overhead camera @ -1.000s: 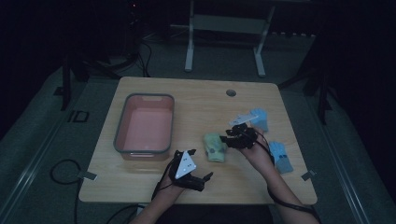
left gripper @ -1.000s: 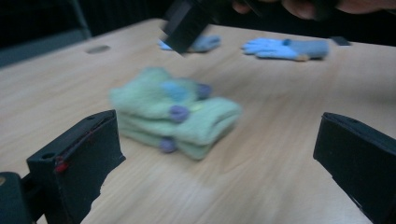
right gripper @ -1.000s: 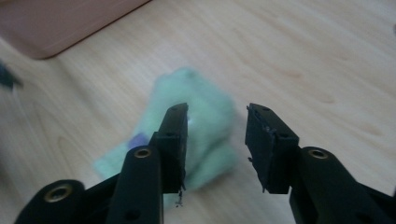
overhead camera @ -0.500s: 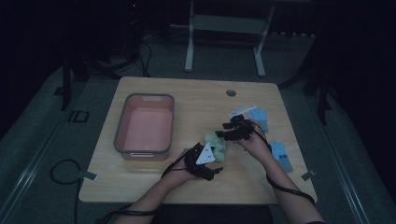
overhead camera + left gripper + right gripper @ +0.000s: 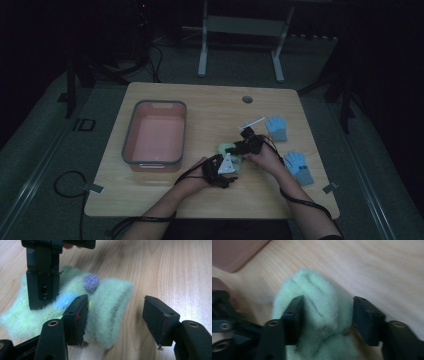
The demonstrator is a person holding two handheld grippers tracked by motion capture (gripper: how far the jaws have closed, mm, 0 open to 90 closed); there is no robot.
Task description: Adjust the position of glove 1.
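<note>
**Both grippers working one fuzzy green mitten**

Nearest to me, the left gripper [image 5: 224, 172] sits low over the table edge of the pale green fuzzy mitten [image 5: 231, 152]. Seen along its own jaws, they've just been closing in, but they aren't clamped: the one jaw rests against the fluffy fabric, the other stands clear over bare wood with a gap beside the mitten's folded edge. So released, not squeezing anything yet. The mitten [image 5: 105, 305] lies flat right in front of it, with a little purple pom [image 5: 91, 282] and a light blue patch [image 5: 63, 300] on top.

Just past that, the right gripper [image 5: 239, 148] comes in from the far side of the same mitten. In its own view the green fluff [image 5: 322, 315] bulges up between the two jaws. The one jaw is pressed into it, the other sits right at its edge, and I honestly can't tell whether it's truly pinching or only straddling. From the left gripper's view you can see one of its black jaws planted down on the mitten.

Off to the right of the right gripper lie two blue gloves: one [image 5: 299, 167] just beside the person's forearm, another [image 5: 276, 128] farther up, with a small white strip [image 5: 252, 122] near it. Left of the left gripper sits a pink tub [image 5: 129, 137], and everything rests on the wooden table [image 5: 210, 102].
</note>
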